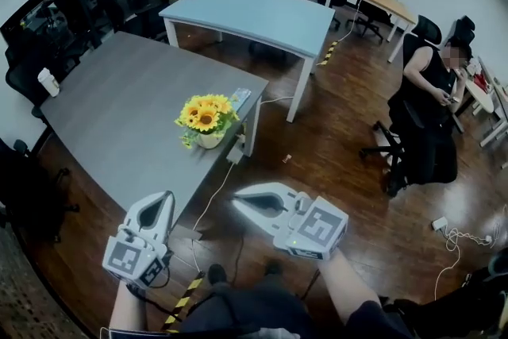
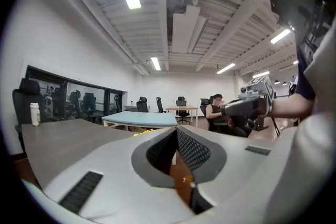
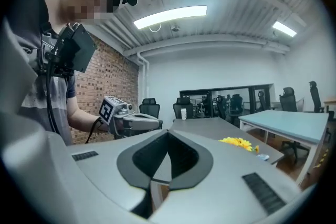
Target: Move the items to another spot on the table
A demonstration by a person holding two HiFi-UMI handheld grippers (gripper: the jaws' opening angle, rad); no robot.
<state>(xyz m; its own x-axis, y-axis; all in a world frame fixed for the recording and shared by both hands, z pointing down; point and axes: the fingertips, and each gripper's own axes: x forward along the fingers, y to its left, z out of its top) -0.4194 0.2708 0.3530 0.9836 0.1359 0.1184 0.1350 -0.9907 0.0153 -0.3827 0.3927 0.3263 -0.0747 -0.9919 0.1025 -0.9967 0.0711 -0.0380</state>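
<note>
- Left gripper [image 1: 164,198]: jaws closed together, nothing between them. Right gripper [image 1: 240,199]: likewise closed and empty.
- I have both held about level, by the near corner of the grey table [image 1: 111,123].
- Pot of yellow flowers [image 1: 208,121] stands near the table's right edge. A small flat item [image 1: 240,97] lies just beyond it, possibly a remote.
- Judged step: approach, nothing picked up yet. Next move: open one pair of jaws and reach for the pot.

No text, label, brand or number is legible — anywhere in view.
</note>
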